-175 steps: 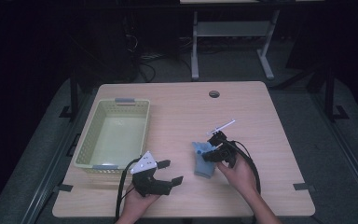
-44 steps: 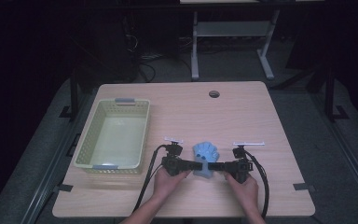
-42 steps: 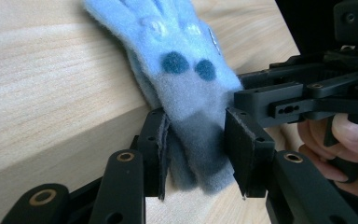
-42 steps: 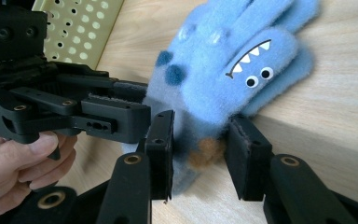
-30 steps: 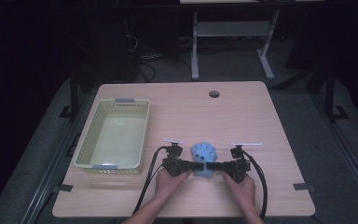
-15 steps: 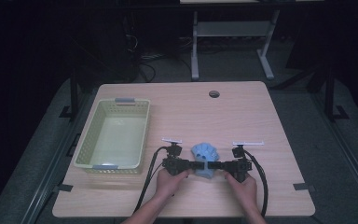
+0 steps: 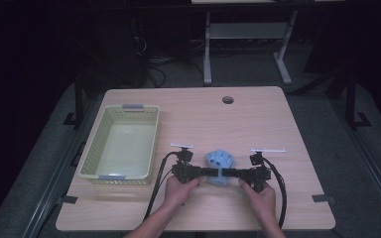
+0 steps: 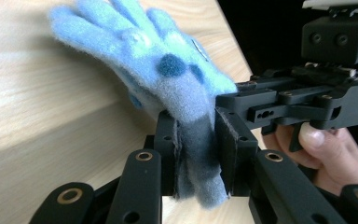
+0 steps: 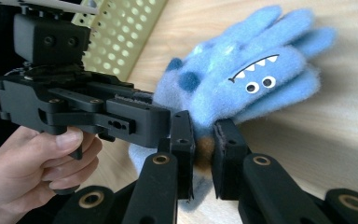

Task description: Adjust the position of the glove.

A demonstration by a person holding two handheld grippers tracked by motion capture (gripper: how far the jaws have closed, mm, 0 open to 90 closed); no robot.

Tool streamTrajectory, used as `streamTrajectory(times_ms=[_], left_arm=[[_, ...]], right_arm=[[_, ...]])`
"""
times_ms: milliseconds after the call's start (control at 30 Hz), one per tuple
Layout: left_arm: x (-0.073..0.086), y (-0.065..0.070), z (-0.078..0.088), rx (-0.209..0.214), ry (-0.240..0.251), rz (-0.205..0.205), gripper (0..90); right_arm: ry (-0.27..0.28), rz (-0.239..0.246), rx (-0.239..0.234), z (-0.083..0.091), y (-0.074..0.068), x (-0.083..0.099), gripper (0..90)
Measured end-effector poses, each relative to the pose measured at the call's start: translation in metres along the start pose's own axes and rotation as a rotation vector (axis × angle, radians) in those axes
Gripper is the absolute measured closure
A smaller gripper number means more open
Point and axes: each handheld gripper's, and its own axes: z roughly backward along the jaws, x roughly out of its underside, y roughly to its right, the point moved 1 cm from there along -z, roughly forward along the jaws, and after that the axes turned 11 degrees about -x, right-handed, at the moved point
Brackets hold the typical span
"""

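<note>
The blue glove (image 7: 219,161) is gripped at its cuff from opposite sides by the left tongs (image 7: 204,172) and right tongs (image 7: 232,173), low over the surface (image 7: 258,114). The grasp step is judged complete; a joint lift toward the basket (image 7: 121,171) is probably required next

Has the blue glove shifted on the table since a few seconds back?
Yes. The glove now lies slightly farther from the basket, nearer the table's right.
</note>
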Motion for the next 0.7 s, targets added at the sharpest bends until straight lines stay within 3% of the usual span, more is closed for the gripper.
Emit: streamTrajectory(times_ms=[267,567,700], left_arm=[[-0.01,0.005,0.011,0.044,0.014,-0.002,71.0],[-0.021,0.011,0.027,0.066,0.039,-0.016,71.8],[-0.024,0.01,0.033,0.083,0.049,0.0,70.7]], right_arm=[[0.034,0.017,-0.045,0.007,-0.011,-0.007,81.0],[0.048,0.054,-0.061,0.009,-0.027,-0.02,81.2],[0.049,0.069,-0.061,0.007,-0.034,-0.026,81.4]])
